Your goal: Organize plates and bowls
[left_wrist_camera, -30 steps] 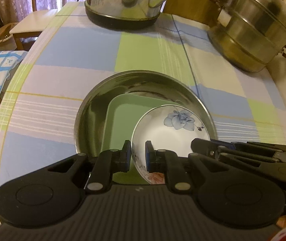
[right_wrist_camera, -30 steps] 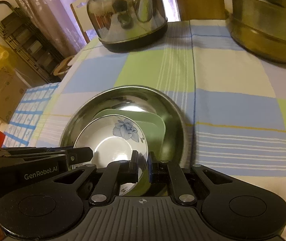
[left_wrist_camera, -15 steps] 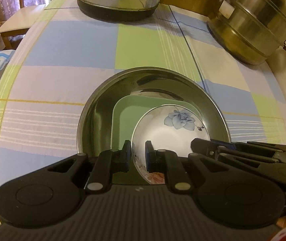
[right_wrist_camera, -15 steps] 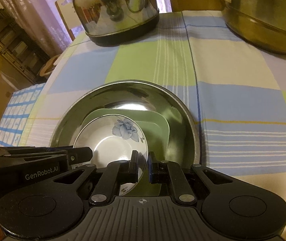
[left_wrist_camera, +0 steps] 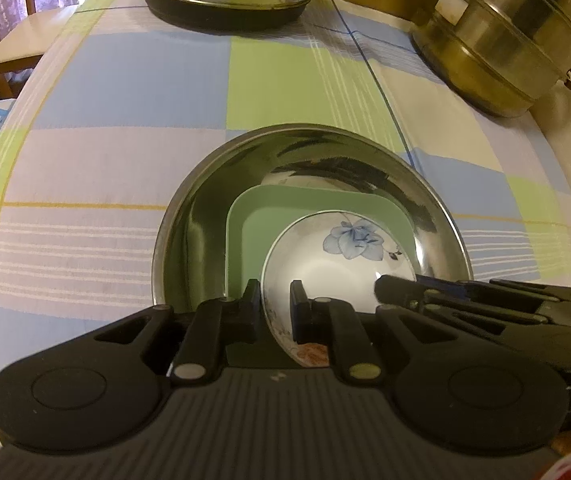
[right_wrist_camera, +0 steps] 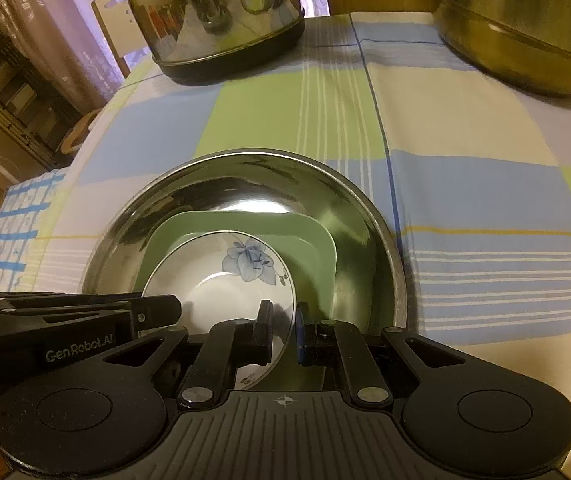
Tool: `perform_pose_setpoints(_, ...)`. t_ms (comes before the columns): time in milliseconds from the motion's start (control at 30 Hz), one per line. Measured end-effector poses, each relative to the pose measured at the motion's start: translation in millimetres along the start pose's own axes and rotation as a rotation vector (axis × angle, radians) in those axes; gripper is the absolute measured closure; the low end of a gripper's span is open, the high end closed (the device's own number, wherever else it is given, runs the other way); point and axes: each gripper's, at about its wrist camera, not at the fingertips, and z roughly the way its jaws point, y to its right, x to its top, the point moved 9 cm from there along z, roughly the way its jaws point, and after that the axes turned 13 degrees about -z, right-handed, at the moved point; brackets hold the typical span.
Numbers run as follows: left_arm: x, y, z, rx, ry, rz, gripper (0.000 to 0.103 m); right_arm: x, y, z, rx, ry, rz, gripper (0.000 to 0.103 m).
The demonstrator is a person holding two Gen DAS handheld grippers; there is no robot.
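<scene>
**Two grippers hold one bowl over the nested stack**

The left gripper (left_wrist_camera: 275, 300) is nearly closed, its two fingers pinching the near-left rim of the white bowl (left_wrist_camera: 337, 264), one finger outside the wall and one inside. The right gripper (right_wrist_camera: 283, 322) takes the same bowl at its near-right rim; its jaws have just eased open a touch, with the rim still between them and the inner finger looking barely clear of it, so I cannot say how firmly it grips.

Just ahead of both grippers the bowl, with a blue flower painted inside, sits in the green square plate (left_wrist_camera: 285, 212), and that plate lies in the wide steel basin (left_wrist_camera: 189, 216). Each piece is smaller than the one beneath, which is likely why they are nested this way: a compact pile that will not slide apart. Gripping opposite sides of the rim probably keeps the smooth bowl level as it goes down.

The basin rests on the checked tablecloth (right_wrist_camera: 465, 184). Well beyond the grippers stand a shiny kettle (right_wrist_camera: 213, 20) to the left and a steel steamer pot (left_wrist_camera: 517, 32) to the right, both clear of the stack.

The bowl seems about seated; letting go appears to be the step in hand.
</scene>
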Motion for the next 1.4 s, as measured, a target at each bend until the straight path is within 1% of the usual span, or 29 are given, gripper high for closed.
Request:
perform_pose_setpoints(33,-0.2,1.5,-2.1,-0.01,0.006,0.008,0.09,0.1,-0.5,-0.2,0.0,0.0,0.0,0.086)
perform_pose_setpoints(67,-0.1,2.3,-4.9,-0.008,0.017,0.015,0.087,0.8,-1.1,-1.7,0.0,0.009,-0.004,0.077)
perform_pose_setpoints(133,1.6,3.2,-10.5,0.005,0.041,0.028,0.084,3.2,-3.1,-7.8,-0.001,0.041,-0.02,0.062)
perform_pose_setpoints(200,2.2,3.8,-18.3,0.003,0.052,0.026,0.082,5.9,-3.0,-13.4,-0.022,0.059,-0.042,0.057)
perform_pose_setpoints(267,3.3,3.7,-28.3,0.0,0.069,0.02,0.08,7.5,-1.5,-22.0,-0.018,0.079,-0.036,0.052)
perform_pose_setpoints(300,3.5,3.7,-35.0,0.004,0.085,0.024,0.078,8.8,0.5,-28.2,-0.01,0.095,-0.027,0.052)
perform_pose_setpoints(367,3.1,3.0,-48.3,0.021,0.12,0.03,0.071,9.9,3.0,-41.7,-0.004,0.122,-0.02,0.05)
perform_pose_setpoints(467,-1.1,2.5,-70.4,0.038,0.167,0.028,0.068,8.1,6.9,-64.6,0.006,0.164,-0.017,0.047)
perform_pose_setpoints(533,-9.1,3.4,-85.8,0.054,0.187,0.022,0.065,4.8,10.4,-78.9,0.012,0.18,-0.015,0.045)
perform_pose_setpoints(633,-22.6,8.2,-105.5,0.075,0.21,0.02,0.064,-3.6,15.3,-101.8,0.025,0.197,-0.014,0.044)
perform_pose_setpoints(667,-27.8,11.2,-111.4,0.08,0.219,0.019,0.061,-6.8,18.5,-110.4,0.028,0.203,-0.017,0.043)
perform_pose_setpoints(733,-41.8,15.9,-123.5,0.095,0.23,0.012,0.057,-14.8,21.7,-123.1,0.022,0.2,-0.026,0.041)
perform_pose_setpoints(833,-63.6,25.7,-138.3,0.102,0.233,-0.004,0.057,-30.7,26.7,-144.3,0.021,0.193,-0.047,0.04)
perform_pose_setpoints(933,-84.9,35.0,-154.0,0.116,0.243,-0.018,0.051,-47.3,32.2,-160.5,0.031,0.189,-0.059,0.039)
perform_pose_setpoints(1133,-127.2,51.9,-184.8,0.118,0.278,-0.06,0.049,-81.1,43.0,-190.1,-0.017,0.166,-0.108,0.039)
perform_pose_setpoints(1233,-148.8,58.5,-195.3,0.125,0.285,-0.068,0.048,-97.2,46.8,-204.0,-0.016,0.162,-0.129,0.039)
perform_pose_setpoints(1400,-175.3,64.6,-203.6,0.136,0.277,-0.074,0.048,-120.6,52.0,-221.7,-0.008,0.156,-0.159,0.038)
